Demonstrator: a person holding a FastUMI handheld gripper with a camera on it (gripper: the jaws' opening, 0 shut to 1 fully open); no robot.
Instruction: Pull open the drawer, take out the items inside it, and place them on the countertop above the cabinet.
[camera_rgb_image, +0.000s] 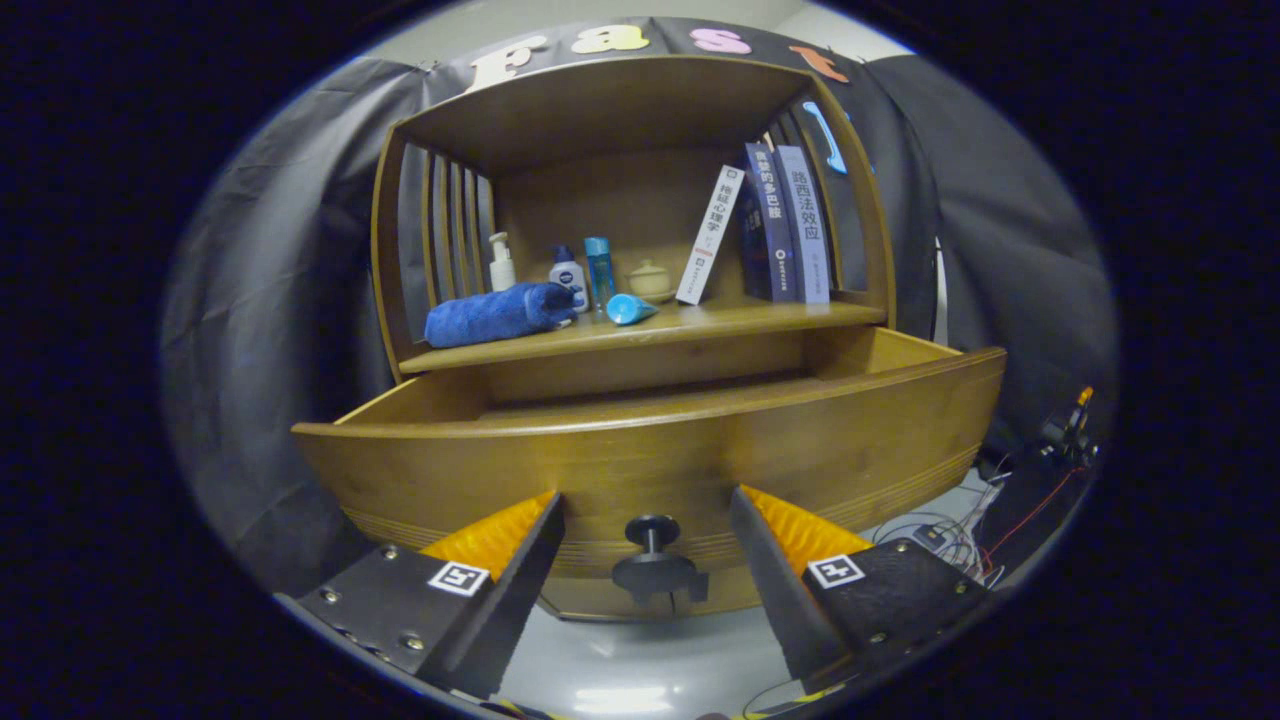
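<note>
The gripper (648, 530) is spread wide and grasps nothing; its two fingers (510, 540) flank the dark knob (652, 560) at the bottom centre, clear of it on both sides. The knob sits on the front of the drawer (650, 450), which is pulled out across the middle of the frame; its inside is hidden behind the front panel. Above it, on the countertop (700, 325), lie a rolled blue towel (497, 312) at centre left, a pump bottle (501, 262), two small bottles (567, 272), a blue tube (630, 309), a small lidded pot (650, 279) and leaning books (775, 225) at upper right. Cables (950, 535) trail at lower right
</note>
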